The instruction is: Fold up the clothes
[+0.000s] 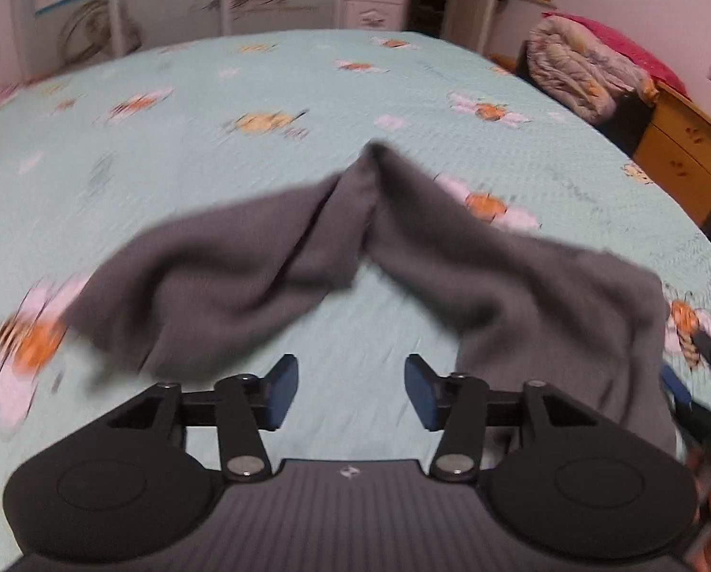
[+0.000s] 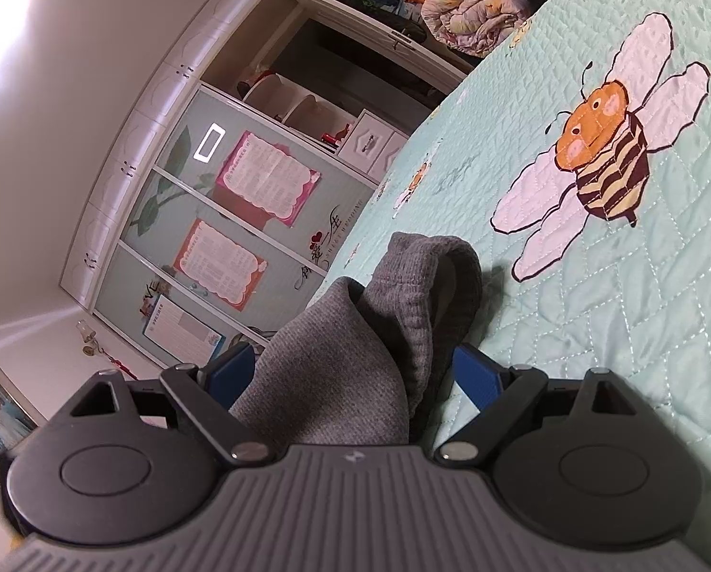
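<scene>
The dark grey knitted garment [image 1: 269, 257] lies on the pale green quilted bedspread with bee pictures [image 1: 212, 95], bent in an upside-down V: two long parts meet at a peak on the far side and run down toward the near left and the near right. Whether it is trousers or something with sleeves, I cannot tell, because the left wrist view is blurred.

The cloth looks soft, thick and quite light. I judge that it will hang and bunch when lifted, and it will not slip easily from the blue pads. A good place to take hold is at an end or an edge of one long part, where the fabric is doubled.

The left gripper [image 1: 350, 391] is released, with its fingers wide apart and nothing between them. It hovers over bare bedspread, in the gap between the two long parts, and touches neither.

The right gripper [image 2: 350, 376] has a bunch of the same grey cloth [image 2: 379, 324] between its fingers. The fingers stand rather wide, so I cannot tell if they already press on the cloth or only surround it. This cloth rises from the bedspread just beside a big bee picture.
</scene>
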Demonstrator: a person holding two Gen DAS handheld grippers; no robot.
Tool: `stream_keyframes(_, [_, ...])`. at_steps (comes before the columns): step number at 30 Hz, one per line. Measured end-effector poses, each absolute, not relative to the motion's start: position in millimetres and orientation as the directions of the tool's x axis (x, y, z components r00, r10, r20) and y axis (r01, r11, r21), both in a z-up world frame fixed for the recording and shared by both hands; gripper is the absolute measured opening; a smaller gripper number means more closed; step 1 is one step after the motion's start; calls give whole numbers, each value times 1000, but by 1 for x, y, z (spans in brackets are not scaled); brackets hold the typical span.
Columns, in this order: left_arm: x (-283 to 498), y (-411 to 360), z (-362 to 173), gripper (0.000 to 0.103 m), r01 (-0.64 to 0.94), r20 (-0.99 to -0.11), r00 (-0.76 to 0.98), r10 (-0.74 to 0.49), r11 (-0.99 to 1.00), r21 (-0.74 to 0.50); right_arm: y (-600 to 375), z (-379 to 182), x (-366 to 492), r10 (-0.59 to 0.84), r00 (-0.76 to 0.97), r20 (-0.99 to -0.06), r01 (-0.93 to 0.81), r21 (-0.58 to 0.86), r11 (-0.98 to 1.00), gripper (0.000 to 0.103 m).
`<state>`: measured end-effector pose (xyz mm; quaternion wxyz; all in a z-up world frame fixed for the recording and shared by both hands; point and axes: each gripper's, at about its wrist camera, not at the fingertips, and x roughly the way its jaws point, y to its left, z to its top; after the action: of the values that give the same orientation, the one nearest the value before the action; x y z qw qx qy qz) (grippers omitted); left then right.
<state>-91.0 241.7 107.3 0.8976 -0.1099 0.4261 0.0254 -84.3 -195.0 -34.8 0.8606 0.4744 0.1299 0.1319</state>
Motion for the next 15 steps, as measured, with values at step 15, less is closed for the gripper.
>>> stream_keyframes(15, [-139, 290, 35, 54, -485, -788, 581, -203, 691, -536, -185, -31, -83, 334, 930, -153, -77, 807, 586, 90])
